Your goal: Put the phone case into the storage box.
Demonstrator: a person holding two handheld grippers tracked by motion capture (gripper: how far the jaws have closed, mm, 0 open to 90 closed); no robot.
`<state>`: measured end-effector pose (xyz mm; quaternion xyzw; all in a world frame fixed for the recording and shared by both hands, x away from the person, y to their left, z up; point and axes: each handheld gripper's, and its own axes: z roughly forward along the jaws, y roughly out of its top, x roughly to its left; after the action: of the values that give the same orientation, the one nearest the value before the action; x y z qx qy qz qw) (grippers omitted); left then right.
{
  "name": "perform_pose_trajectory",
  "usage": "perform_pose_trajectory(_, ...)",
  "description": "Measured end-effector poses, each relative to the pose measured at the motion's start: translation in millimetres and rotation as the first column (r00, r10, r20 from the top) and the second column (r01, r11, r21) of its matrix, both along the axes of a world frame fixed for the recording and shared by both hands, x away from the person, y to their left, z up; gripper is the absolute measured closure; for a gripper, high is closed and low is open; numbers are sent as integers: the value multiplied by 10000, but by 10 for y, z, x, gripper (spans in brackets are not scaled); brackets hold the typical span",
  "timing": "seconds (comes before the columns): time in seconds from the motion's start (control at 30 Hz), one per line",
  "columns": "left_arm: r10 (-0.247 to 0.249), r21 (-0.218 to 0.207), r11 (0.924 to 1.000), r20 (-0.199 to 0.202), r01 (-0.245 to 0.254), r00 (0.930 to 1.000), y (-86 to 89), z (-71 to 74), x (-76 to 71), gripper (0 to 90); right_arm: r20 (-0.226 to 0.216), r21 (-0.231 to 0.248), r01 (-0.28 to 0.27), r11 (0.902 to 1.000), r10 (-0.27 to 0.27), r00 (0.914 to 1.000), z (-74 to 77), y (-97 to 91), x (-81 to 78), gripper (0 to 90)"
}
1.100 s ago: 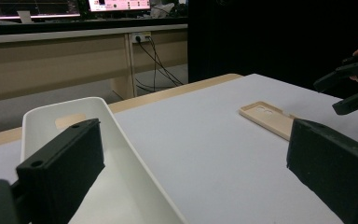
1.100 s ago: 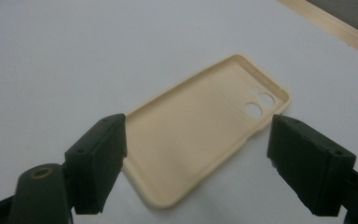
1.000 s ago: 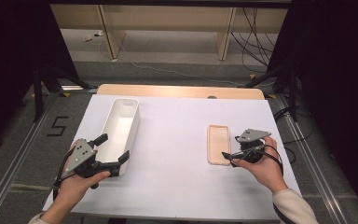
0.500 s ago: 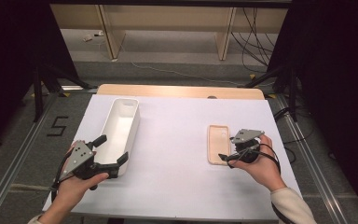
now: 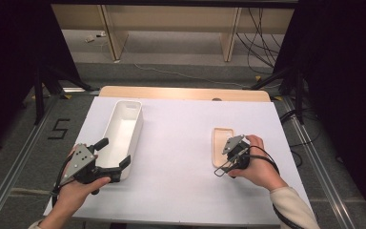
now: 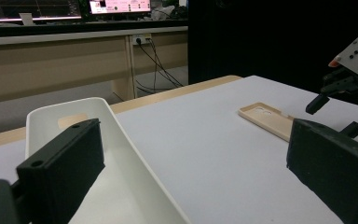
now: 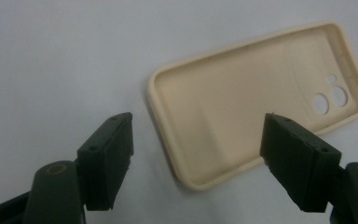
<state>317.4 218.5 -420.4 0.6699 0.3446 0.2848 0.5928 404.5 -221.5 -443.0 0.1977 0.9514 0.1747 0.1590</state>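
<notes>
Right gripper [image 5: 223,170]: near right of the table, in the person's right hand, tilted down over the near end of the case; its jaws stand wide and have just been closing a little, pads pressing on nothing.
Right fingers [image 7: 108,154]: in the right gripper view one black pad sits over bare tabletop just off the case's rim, the other over the case's far long edge — the near corner of the case lies between them, untouched as far as shows.
Beige soft phone case [image 5: 221,145]: flat on the table's right half, open side up, camera holes at its far end, partly under the right gripper.
Left gripper [image 5: 112,160]: near left, held in the left hand, jaws spread wide with nothing gripped; the near end of the tray sits between them.
White oblong plastic tray [image 5: 122,130]: left half of the table, long axis running near to far — well apart from the case.
White tabletop [image 5: 181,129]: carries both things; a bare wooden strip shows along its far edge.
</notes>
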Motion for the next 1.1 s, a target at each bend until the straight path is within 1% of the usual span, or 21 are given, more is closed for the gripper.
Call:
perform_pose_trajectory(0.03, -5, 11, 10000, 11, 5, 10000, 1, -1, 1, 35, 31, -146, -18, 9999, 18, 10000, -7, 5, 12, 269)
perform_pose_trajectory(0.13, -7, -23, 10000, -6, 7, 10000, -2, -3, -3, 35, -160, -482, -50, 9988, 43, 9999, -38, 11, 35, 277)
perform_pose_trajectory(0.17, -8, -11, 10000, -4, 8, 10000, -3, -2, -4, 35, -201, -506, -90, 9987, 80, 9998, -45, 10, 44, 277)
perform_pose_trajectory(0.2, -13, -9, 10000, 3, 13, 10000, -3, -2, -3, 35, -167, -599, -68, 9982, 59, 9998, -66, 16, 48, 277)
perform_pose_trajectory(0.27, -10, 10, 10000, 3, 10, 10000, -5, -2, -3, 35, -262, -806, -143, 9966, 123, 9996, -85, 20, 58, 277)
perform_pose_trajectory(0.33, -29, 21, 10000, 12, 29, 10000, -8, -2, -3, 35, -259, -1031, -162, 9945, 136, 9996, -100, 32, 66, 278)
perform_pose_trajectory(0.47, -34, 0, 10000, 11, 34, 10000, -11, -1, -5, 35, -279, -1174, -222, 9928, 190, 9994, -108, 60, 87, 283)
perform_pose_trajectory(0.5, -108, -76, 9999, 105, 109, 9999, -13, -6, 6, 35, -242, -1257, -279, 9917, 250, 9994, -107, 68, 97, 283)
perform_pose_trajectory(0.63, -27, -26, 10000, 6, 27, 10000, -9, 0, -7, 35, -215, -1555, -334, 9873, 305, 9993, -107, 108, 126, 286)
perform_pose_trajectory(0.73, -29, -16, 10000, 7, 29, 10000, -8, 0, -7, 35, -306, -1581, -461, 9864, 417, 9987, -112, 130, 145, 289)
perform_pose_trajectory(0.77, -47, -45, 10000, 44, 47, 10000, -10, -5, -1, 36, -277, -1660, -438, 9852, 398, 9988, -117, 140, 146, 290)
perform_pose_trajectory(0.8, -14, 1, 10000, -5, 14, 10000, -7, -3, -6, 36, -340, -1689, -470, 9845, 419, 9985, -117, 147, 153, 292)
perform_pose_trajectory(0.97, -26, -9, 10000, 6, 26, 10000, -6, -2, -6, 35, -462, -1836, -499, 9817, 421, 9980, -134, 167, 168, 300)
perform_pose_trajectory(1.1, -20, 17, 10000, -3, 20, 10000, -6, -7, -4, 36, -443, -1924, -534, 9799, 457, 9980, -131, 180, 174, 318)
